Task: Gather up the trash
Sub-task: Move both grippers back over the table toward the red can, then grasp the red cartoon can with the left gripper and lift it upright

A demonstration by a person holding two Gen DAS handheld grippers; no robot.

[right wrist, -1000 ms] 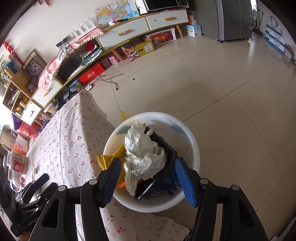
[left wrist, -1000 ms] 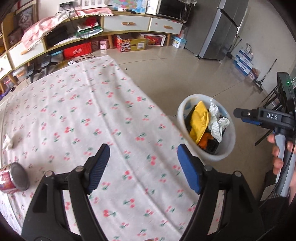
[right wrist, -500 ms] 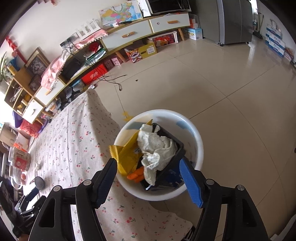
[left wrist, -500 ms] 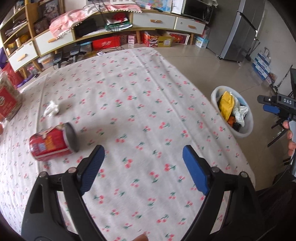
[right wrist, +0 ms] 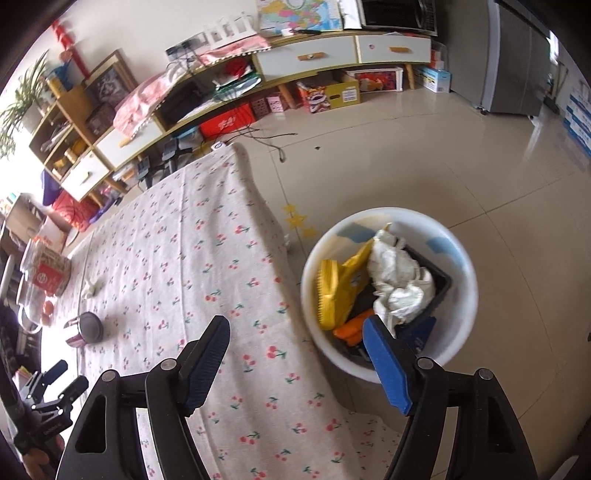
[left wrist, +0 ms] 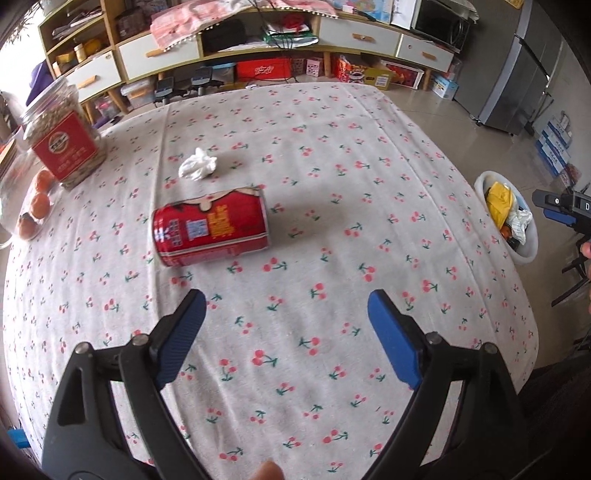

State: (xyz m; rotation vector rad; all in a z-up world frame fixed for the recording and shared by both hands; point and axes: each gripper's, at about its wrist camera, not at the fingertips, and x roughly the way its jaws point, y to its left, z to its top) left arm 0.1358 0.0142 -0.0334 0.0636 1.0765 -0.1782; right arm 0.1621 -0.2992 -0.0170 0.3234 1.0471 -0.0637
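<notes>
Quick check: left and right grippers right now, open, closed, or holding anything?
Left gripper: open, empty, jaws just opening, above the tablecloth.
Right gripper: open, empty, jaws just opening, beside the bin.

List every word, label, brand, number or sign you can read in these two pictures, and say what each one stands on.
"D": a white letter on the right gripper body, the rest cut off by the picture edge.
Red can: printed text, too blurred to read.
Glass jar: red label with a round emblem, unreadable.
Red box under the shelf: white characters, too small to read.
Wall map: lettering illegible.
</notes>
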